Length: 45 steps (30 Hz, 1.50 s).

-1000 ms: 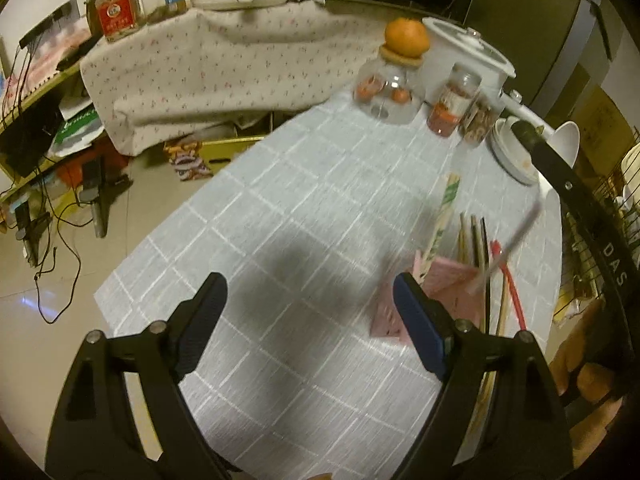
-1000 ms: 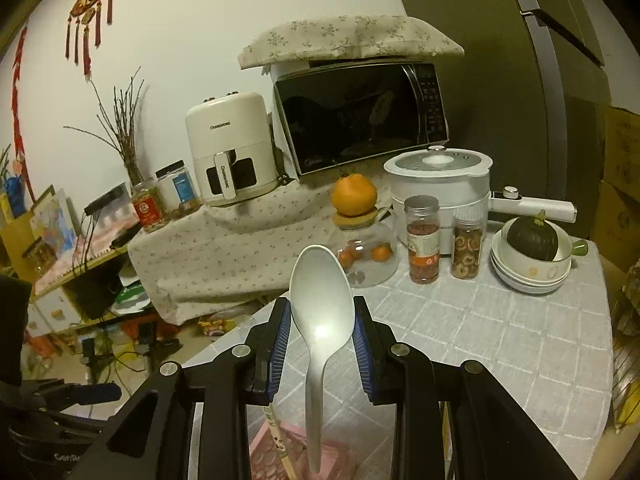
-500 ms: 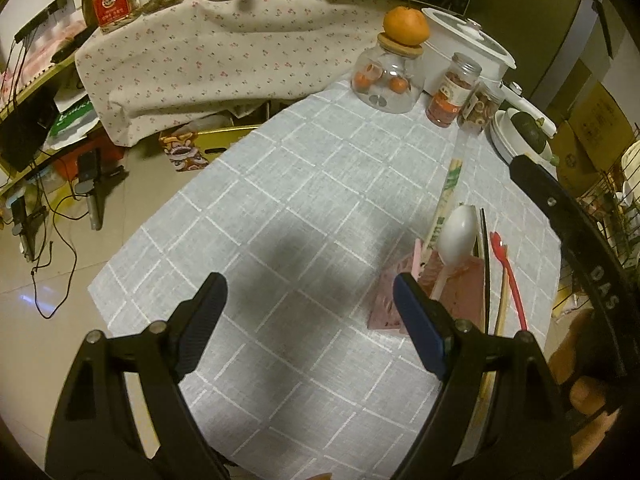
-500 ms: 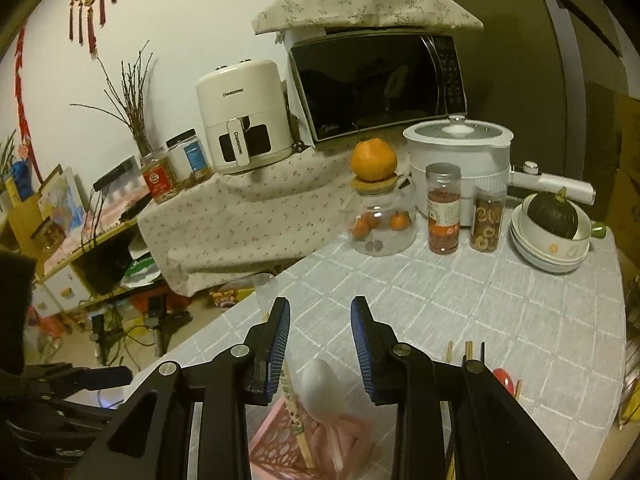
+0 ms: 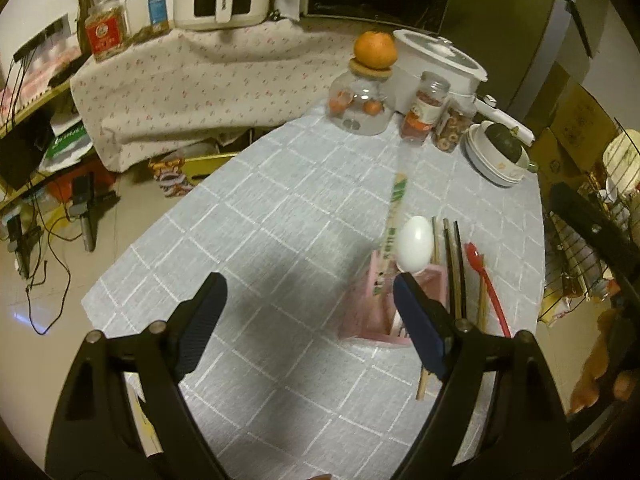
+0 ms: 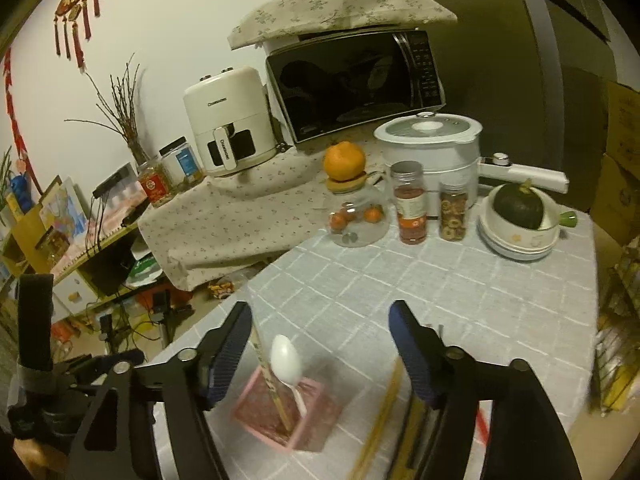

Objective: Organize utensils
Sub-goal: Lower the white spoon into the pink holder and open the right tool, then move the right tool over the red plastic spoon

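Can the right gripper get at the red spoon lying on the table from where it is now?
Probably yes. The right gripper is open and empty, above the pink holder. The red spoon lies flat beside the chopsticks, outside the holder, with nothing on it. Those chopsticks lie close alongside, so a clean pinch may be tight.

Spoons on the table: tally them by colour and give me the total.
white spoon, standing in the pink holder: 1
red spoon, lying on the tablecloth: 1
Total: 2
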Motion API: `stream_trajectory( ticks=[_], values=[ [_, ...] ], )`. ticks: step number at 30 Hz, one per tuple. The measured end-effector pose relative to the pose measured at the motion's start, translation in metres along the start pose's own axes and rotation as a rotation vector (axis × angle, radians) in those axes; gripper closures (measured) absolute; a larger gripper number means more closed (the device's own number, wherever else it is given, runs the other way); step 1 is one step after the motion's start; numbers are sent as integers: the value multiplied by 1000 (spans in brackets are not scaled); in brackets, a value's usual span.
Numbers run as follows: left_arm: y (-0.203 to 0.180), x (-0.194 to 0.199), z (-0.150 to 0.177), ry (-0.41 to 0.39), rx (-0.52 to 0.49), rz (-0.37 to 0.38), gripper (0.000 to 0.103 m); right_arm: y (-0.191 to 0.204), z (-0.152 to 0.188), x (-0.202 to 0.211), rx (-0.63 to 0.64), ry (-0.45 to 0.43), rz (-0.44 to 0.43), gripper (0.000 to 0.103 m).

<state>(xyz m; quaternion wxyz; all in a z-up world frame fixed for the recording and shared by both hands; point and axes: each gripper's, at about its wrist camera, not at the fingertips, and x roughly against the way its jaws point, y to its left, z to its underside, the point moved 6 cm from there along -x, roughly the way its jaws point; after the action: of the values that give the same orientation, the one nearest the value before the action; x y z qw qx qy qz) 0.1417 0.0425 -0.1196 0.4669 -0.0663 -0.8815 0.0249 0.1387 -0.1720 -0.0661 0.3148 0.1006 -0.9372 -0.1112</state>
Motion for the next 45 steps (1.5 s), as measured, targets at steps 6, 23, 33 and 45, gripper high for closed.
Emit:
stream_trajectory(
  ticks=[6, 23, 33, 45],
  values=[
    [-20, 6, 3, -48, -58, 21, 18, -31, 1, 23, 21, 8, 94, 16],
    [-111, 17, 12, 4, -156, 306, 18, -143, 41, 18, -85, 255, 227, 13],
    [-120, 15, 9, -25, -157, 294, 18, -171, 76, -31, -69, 460, 207, 22],
    [-113, 13, 4, 3, -175, 324, 23, -159, 96, -105, 2, 635, 168, 75]
  ],
)
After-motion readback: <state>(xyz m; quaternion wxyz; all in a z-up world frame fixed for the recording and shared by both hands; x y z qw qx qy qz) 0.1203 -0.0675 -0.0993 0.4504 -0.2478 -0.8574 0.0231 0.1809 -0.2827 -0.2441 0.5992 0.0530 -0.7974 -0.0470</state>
